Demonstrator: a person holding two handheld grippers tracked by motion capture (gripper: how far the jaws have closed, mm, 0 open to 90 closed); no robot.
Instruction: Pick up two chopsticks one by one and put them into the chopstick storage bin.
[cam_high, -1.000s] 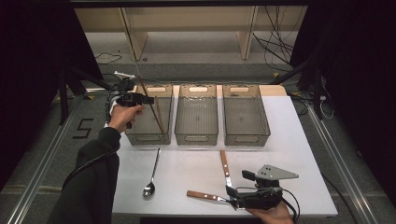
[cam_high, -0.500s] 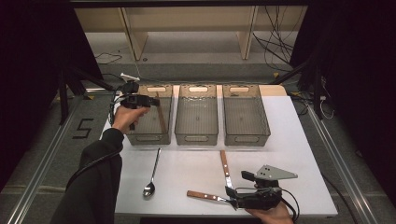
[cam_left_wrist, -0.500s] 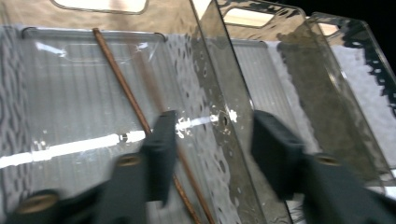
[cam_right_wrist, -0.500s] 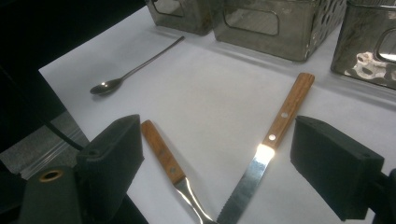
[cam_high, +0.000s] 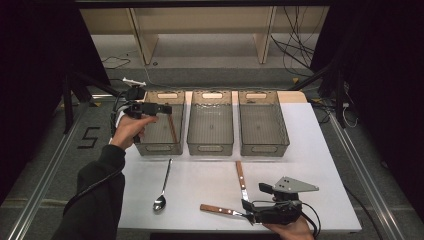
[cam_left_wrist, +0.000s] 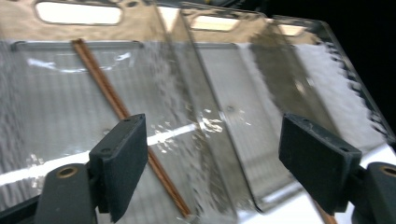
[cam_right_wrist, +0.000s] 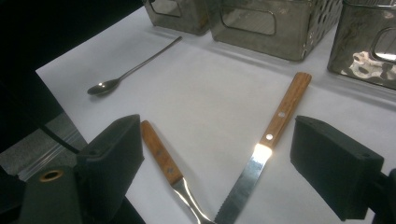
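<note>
Left gripper view, chopsticks (cam_left_wrist: 116, 102) in bin (cam_left_wrist: 60, 60), unclear from above

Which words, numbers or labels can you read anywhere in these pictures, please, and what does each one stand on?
"5": a large dark numeral on the grey floor, left of the white table, in the high view.
No lettering can be read on the three clear bins, the spoon, the knife, the other wooden-handled utensil or the chopsticks.
</note>
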